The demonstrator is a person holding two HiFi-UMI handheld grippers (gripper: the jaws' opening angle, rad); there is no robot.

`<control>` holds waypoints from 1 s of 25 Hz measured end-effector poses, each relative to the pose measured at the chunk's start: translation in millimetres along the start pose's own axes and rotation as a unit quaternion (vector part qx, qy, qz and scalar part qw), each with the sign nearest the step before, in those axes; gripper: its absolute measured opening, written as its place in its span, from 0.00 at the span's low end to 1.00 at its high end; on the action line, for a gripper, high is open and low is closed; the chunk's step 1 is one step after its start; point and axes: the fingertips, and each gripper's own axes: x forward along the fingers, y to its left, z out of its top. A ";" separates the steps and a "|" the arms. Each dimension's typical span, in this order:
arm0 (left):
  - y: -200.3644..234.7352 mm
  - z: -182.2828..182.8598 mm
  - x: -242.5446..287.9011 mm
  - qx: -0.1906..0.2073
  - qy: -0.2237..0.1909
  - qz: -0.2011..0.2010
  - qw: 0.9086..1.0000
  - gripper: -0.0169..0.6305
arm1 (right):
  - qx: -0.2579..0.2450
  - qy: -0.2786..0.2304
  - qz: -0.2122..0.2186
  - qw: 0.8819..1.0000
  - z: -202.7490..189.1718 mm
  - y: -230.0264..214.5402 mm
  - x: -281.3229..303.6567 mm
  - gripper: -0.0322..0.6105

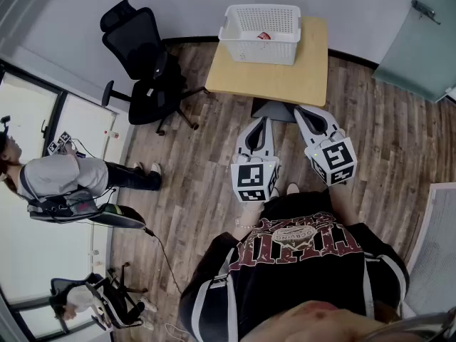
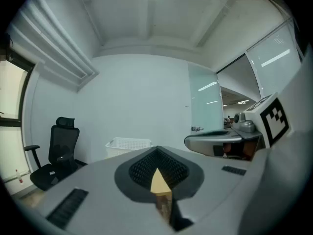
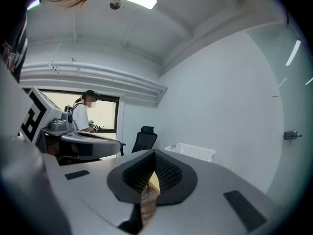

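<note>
Approach stage, likely | your left gripper (image 1: 261,122) and right gripper (image 1: 300,110): jaws closed, empty, at the near edge of the table (image 1: 285,85) | reaching the white basket (image 1: 260,47) needs you to extend forward, jaws opened.

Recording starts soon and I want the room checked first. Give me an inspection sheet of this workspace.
Surface: small wooden table, with the basket at its far edge.
Job's things: white basket standing on the table, with a small red item inside; too small to identify.
Clutter: nothing seen.
Grippers: left gripper and right gripper both shut, nothing between the jaws, held side by side at the table's near edge.
Cables: one dark cable across the wood floor at the left.
Surroundings: black office chair left of the table; person by the window; glass door at the right.
</note>
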 end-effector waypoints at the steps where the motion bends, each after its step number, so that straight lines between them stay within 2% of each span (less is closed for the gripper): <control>1: -0.9 -0.6 0.3 0.000 0.000 0.000 1.000 0.10 | 0.000 0.000 0.001 1.000 -1.1 -0.4 -0.4 0.08; 16: -8.2 -7.8 4.2 -0.008 -0.003 0.027 1.000 0.10 | 0.001 -0.005 0.029 1.000 -8.2 -7.4 -2.7 0.08; 25: 6.3 -5.6 9.4 -0.011 -0.004 0.034 0.999 0.10 | 0.002 -0.004 0.032 0.999 -7.6 -8.4 13.4 0.08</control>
